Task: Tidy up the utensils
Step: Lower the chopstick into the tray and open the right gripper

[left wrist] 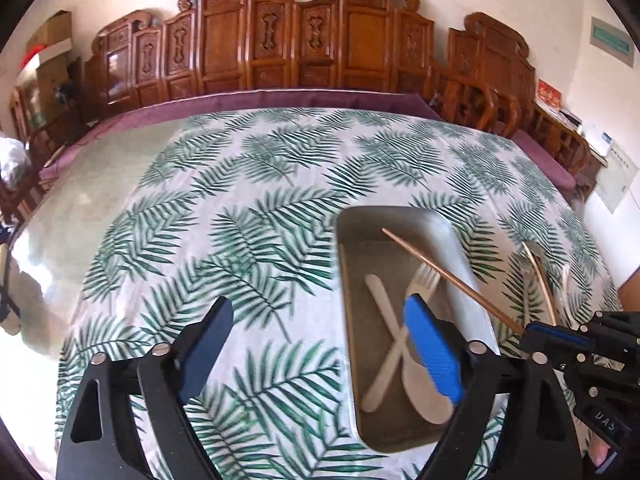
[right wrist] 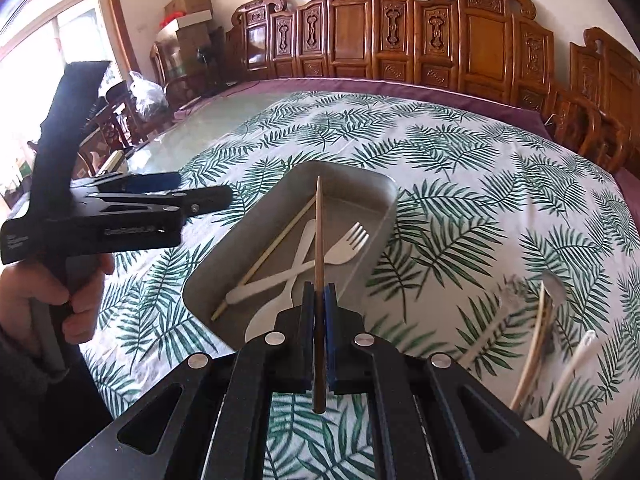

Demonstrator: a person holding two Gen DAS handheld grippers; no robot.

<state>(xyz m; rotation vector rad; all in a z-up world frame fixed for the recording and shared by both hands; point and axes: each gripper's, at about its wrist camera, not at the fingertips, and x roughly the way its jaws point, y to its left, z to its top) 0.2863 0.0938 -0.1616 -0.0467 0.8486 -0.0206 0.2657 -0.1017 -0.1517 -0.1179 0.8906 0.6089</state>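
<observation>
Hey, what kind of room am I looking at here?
Most likely a home living or dining room. A carved wooden bench with a purple cushion runs along the wall, a table wears a palm-leaf tablecloth, and cardboard boxes are stacked in a corner beside a window.

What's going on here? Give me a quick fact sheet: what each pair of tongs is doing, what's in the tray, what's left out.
left tongs: open, empty
right tongs: shut on brown chopstick, above the tray
metal tray: pale chopstick, white fork, white knife, white spoon
leaf-print tablecloth: more pale utensils lying beside the tray
</observation>
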